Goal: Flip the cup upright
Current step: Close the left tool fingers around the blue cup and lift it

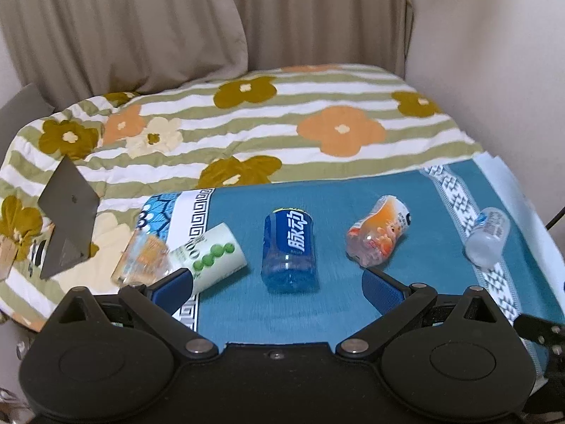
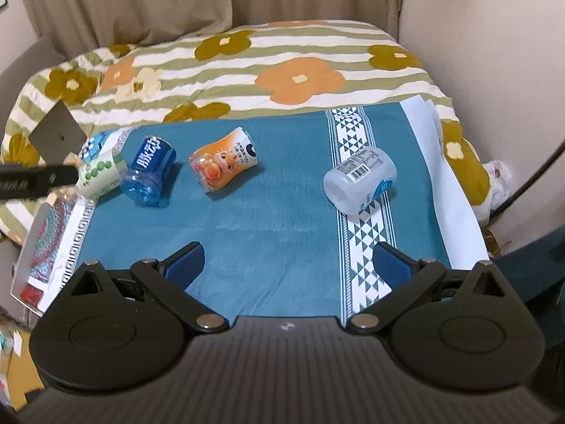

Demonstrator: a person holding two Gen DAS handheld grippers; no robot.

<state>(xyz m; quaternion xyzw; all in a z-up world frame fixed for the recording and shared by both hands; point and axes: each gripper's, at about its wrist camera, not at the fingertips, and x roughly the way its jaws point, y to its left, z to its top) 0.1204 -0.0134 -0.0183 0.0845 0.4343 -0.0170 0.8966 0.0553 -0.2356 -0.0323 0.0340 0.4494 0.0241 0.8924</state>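
Currently several cut-down bottle cups lie on their sides on the teal cloth (image 2: 268, 212) spread over the bed. The left claw (image 1: 277, 284) is spread wide and holds nothing; the blue translucent plastic cup with white lettering (image 1: 287, 247) lies directly ahead between its fingers, long axis pointing away from the claw, so it looks the nearest candidate. The right claw (image 2: 287, 265) is likewise released and empty, well apart from the clear labelled cup (image 2: 360, 180) ahead to its right. The white green-dotted cup (image 1: 208, 254) touches the left finger
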